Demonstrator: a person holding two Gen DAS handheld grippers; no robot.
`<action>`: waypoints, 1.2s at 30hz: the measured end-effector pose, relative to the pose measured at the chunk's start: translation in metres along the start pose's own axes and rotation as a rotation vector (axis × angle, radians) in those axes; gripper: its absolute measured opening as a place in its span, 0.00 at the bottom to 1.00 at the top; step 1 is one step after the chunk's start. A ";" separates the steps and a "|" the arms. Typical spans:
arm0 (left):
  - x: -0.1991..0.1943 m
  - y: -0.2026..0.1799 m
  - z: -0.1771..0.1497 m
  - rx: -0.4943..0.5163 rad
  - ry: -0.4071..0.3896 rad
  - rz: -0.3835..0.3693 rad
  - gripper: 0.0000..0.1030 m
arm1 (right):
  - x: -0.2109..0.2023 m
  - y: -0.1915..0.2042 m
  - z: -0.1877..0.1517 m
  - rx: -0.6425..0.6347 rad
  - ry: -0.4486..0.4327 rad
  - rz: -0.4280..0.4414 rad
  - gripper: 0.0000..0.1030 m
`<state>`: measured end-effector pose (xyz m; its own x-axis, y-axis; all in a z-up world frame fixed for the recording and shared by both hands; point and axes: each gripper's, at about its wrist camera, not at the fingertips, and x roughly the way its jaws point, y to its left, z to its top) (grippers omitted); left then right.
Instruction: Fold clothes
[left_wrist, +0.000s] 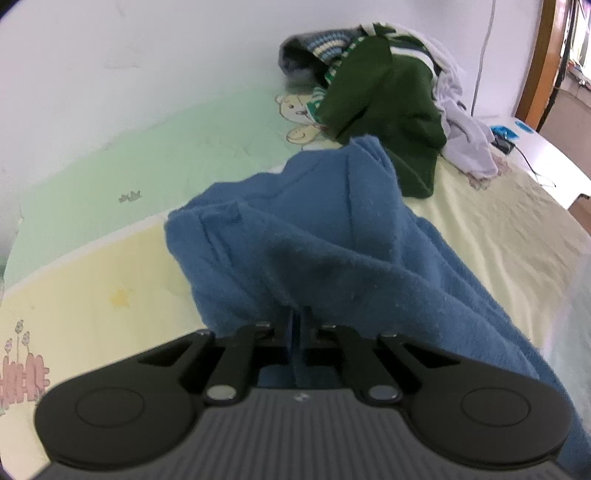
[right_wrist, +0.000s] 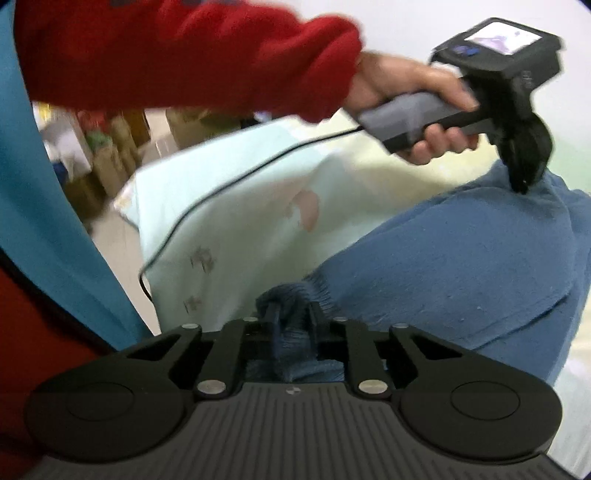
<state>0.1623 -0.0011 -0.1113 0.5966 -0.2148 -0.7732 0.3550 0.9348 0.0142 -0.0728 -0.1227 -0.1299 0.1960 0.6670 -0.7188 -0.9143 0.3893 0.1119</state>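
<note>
Blue fleece garment (left_wrist: 332, 236): bunched on bed (left_wrist: 110, 295)
Left gripper (left_wrist: 297, 325): jaws clamped on it
Right gripper (right_wrist: 293, 314): jaws clamped on its ribbed edge

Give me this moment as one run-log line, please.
left gripper: shut on blue garment | right gripper: shut on its ribbed hem | garment: bunched on bed | fold: not yet done

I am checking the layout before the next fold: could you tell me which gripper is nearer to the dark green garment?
Left. The left gripper grips the blue garment with the green garment just beyond it; the right gripper pinches the blue hem farther away.
</note>
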 end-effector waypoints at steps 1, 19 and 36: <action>-0.003 0.002 0.001 -0.006 -0.009 0.000 0.00 | -0.005 -0.002 0.002 0.010 -0.012 0.005 0.13; -0.041 0.021 -0.024 -0.115 -0.057 -0.012 0.00 | -0.076 -0.037 0.001 0.142 -0.073 0.166 0.12; -0.018 0.020 -0.038 -0.054 -0.003 0.048 0.11 | -0.023 -0.030 -0.016 0.250 0.027 0.242 0.15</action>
<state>0.1314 0.0327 -0.1211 0.6146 -0.1700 -0.7703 0.2867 0.9579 0.0174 -0.0552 -0.1602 -0.1280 -0.0284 0.7431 -0.6685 -0.8173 0.3678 0.4435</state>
